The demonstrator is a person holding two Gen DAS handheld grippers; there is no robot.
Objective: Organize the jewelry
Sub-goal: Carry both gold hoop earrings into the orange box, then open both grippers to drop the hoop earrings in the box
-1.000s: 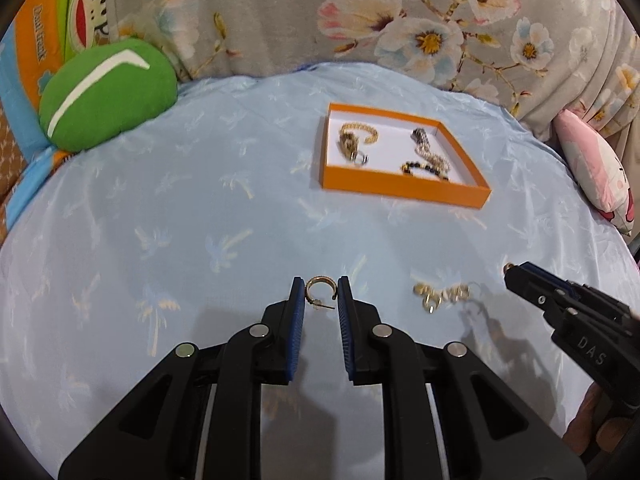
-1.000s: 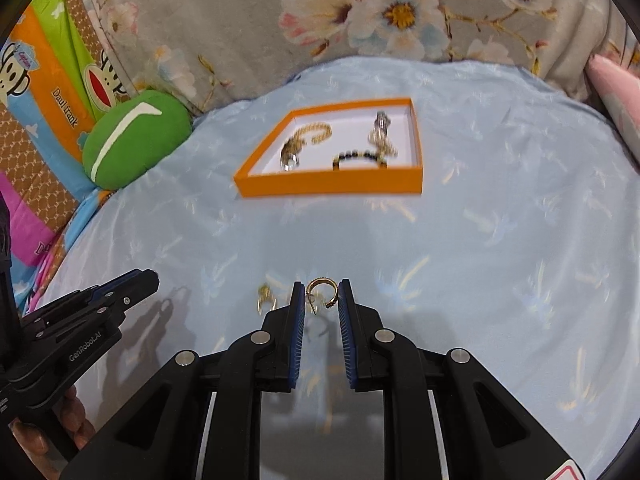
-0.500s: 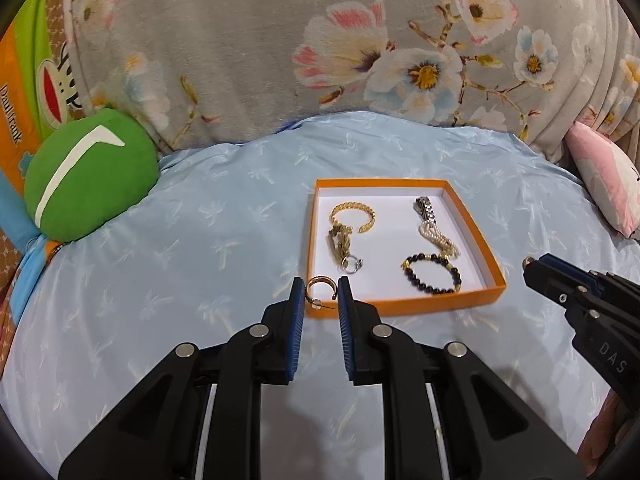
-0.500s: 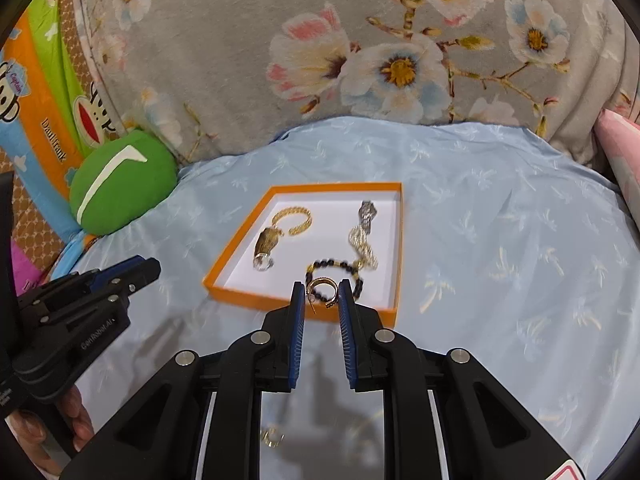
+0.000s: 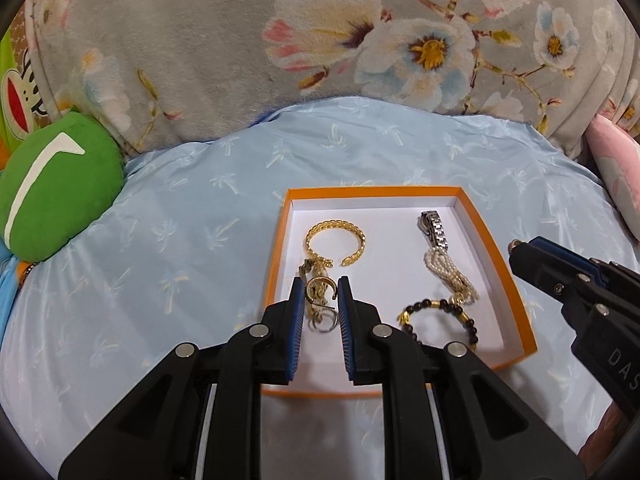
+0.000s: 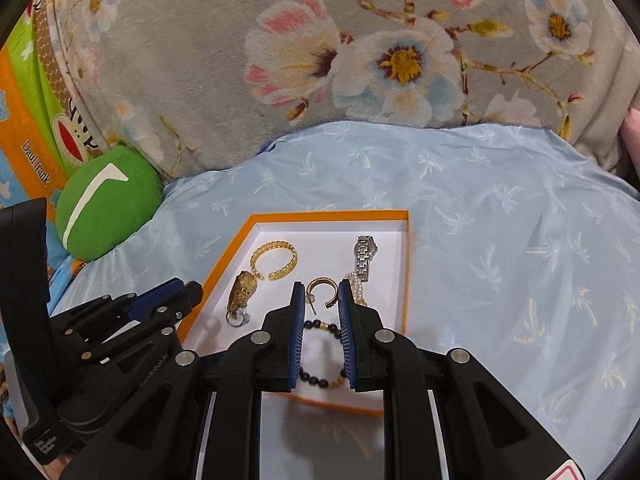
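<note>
Your left tool (image 5: 319,292) is clamped on a gold hoop earring (image 5: 318,289), held above the near left part of the orange tray (image 5: 490,240). Your right tool (image 6: 322,294) pinches a second gold hoop (image 6: 323,288) over the tray's middle. Below lie a gold cuff (image 6: 275,259), a silver watch (image 6: 363,258) and a dark bead bracelet (image 5: 440,312), all mid-bed on the blue sheet (image 6: 500,240).
</note>
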